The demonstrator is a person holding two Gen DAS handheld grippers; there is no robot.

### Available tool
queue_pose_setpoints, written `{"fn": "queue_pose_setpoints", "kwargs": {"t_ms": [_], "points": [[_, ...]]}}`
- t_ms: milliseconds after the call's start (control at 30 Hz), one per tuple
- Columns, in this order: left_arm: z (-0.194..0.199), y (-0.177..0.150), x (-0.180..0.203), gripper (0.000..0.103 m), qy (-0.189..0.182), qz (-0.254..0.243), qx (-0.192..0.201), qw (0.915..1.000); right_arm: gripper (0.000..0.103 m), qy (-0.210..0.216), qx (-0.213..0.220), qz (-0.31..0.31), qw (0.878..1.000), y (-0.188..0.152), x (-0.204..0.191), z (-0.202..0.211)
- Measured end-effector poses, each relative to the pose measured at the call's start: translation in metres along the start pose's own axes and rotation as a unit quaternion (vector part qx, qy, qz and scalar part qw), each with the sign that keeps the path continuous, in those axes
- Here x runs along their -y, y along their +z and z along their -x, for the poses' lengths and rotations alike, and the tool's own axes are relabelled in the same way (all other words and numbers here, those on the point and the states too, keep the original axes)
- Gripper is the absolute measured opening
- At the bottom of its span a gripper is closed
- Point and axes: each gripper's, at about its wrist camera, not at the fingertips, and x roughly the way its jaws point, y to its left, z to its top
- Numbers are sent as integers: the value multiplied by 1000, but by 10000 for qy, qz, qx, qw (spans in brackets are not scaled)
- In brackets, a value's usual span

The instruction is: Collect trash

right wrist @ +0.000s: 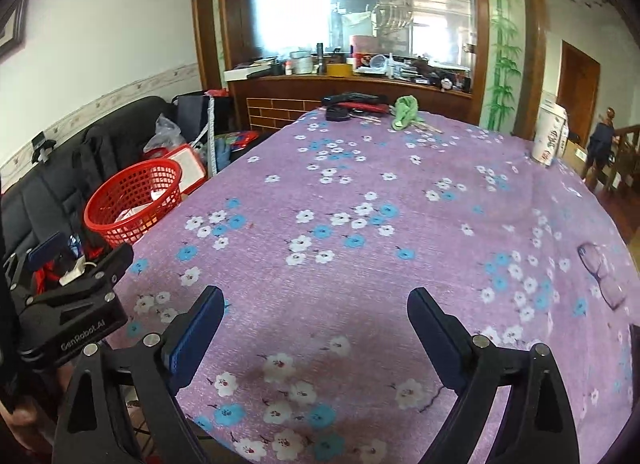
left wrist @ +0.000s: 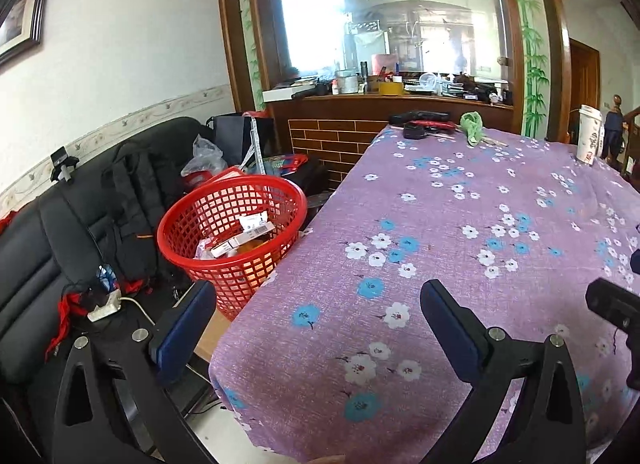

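A red mesh basket (left wrist: 236, 224) stands beside the table's left edge and holds several paper boxes and wrappers (left wrist: 248, 236); it also shows in the right wrist view (right wrist: 132, 200). My left gripper (left wrist: 316, 304) is open and empty, over the near left corner of the purple flowered tablecloth (left wrist: 460, 224). My right gripper (right wrist: 316, 308) is open and empty above the cloth's near edge (right wrist: 360, 224). A white paper cup (left wrist: 590, 136) stands at the table's far right, also in the right wrist view (right wrist: 550, 140). A green crumpled cloth (left wrist: 472, 124) lies at the far end.
Black and red items (left wrist: 424, 122) lie at the table's far end. A pair of glasses (right wrist: 602, 274) lies on the right. A black sofa (left wrist: 60, 232) with a backpack (left wrist: 132, 200) and a power strip (left wrist: 106, 306) is on the left. A cluttered wooden counter (left wrist: 400, 98) stands behind.
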Motion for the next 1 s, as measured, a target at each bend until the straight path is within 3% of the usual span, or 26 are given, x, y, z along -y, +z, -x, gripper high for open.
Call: {"fn": "queue_pose_setpoints", "kwargs": {"t_ms": [1000], "points": [[-5, -5, -3, 101, 156, -37, 87, 9998, 95, -11, -207, 110, 9997, -5, -13, -13]]}}
